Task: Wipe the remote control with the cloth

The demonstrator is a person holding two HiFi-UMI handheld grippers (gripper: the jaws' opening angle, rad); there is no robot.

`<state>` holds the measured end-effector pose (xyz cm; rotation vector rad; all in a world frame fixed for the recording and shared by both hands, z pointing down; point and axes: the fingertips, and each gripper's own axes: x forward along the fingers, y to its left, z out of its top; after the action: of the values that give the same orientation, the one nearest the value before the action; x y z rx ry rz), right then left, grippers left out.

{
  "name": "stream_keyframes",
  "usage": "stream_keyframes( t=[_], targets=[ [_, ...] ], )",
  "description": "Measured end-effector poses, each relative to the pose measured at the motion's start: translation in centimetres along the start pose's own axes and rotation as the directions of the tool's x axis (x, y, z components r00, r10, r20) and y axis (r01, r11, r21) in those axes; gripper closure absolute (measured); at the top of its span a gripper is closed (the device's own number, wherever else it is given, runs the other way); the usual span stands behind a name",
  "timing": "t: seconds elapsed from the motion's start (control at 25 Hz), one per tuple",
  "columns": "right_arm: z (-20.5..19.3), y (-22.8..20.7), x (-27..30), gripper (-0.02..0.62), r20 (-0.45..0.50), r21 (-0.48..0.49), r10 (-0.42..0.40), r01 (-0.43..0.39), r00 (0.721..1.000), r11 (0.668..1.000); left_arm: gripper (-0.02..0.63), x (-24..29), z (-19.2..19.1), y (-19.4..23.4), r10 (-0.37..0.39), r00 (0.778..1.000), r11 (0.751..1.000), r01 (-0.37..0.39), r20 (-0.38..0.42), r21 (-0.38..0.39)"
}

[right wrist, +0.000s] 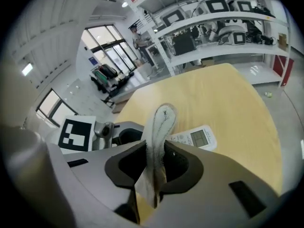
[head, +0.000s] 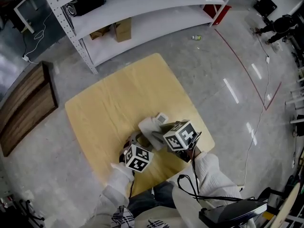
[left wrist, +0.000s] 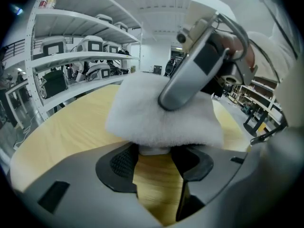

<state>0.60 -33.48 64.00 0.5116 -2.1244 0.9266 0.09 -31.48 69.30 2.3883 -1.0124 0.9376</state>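
Observation:
A white remote control (right wrist: pixel 197 137) with a small display lies over the wooden table (head: pixel 118 103), near its front edge. My left gripper (left wrist: pixel 153 158) is shut on one end of the remote (left wrist: pixel 152 150), which shows as a white sliver between the pads. A folded white cloth (left wrist: pixel 161 118) lies draped over the remote and hides most of it in the left gripper view. My right gripper (right wrist: pixel 154 160) is shut on the cloth (right wrist: pixel 159 125), whose folded edge stands up between the jaws. In the head view the cloth (head: pixel 148 126) sits just ahead of both marker cubes.
White metal shelving (head: pixel 142 13) with cardboard boxes (head: pixel 122 30) stands beyond the table's far corner. A wooden panel (head: pixel 26 106) lies on the floor to the left. A red line (head: pixel 242 65) and cables cross the floor at the right. The person's legs are at the near edge.

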Motion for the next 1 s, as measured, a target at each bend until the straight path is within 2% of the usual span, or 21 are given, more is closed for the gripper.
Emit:
stream_keyframes(
  t=[0.12,0.2,0.6,0.72,1.0],
  targets=[
    [0.0,-1.0,0.9,0.506,-0.042,-0.061,-0.092,0.089,0.995,0.994,0.385,0.1,0.1,-0.1,0.0,1.0,1.0,0.0,0.004,0.003],
    [0.4,-1.7,1.2,0.506,-0.03,-0.063,-0.109,0.107,0.994,0.992,0.385,0.1,0.1,0.0,0.001,1.0,1.0,-0.001,0.005,0.003],
    [0.7,-6.1,-1.7,0.506,0.046,0.156,-0.199,0.19,0.979,0.969,0.385,0.1,0.1,-0.1,0.0,1.0,1.0,0.0,0.006,0.005],
    [0.8,-7.8,-2.7,0.506,0.072,0.209,-0.259,0.239,0.963,0.948,0.385,0.0,-0.1,0.1,-0.003,1.0,1.0,0.003,0.006,0.005],
    [0.8,-10.6,-5.0,0.506,0.098,0.262,-0.381,0.346,0.919,0.901,0.386,-0.1,0.1,0.2,-0.005,1.0,1.0,0.005,0.007,0.002]
  ],
)
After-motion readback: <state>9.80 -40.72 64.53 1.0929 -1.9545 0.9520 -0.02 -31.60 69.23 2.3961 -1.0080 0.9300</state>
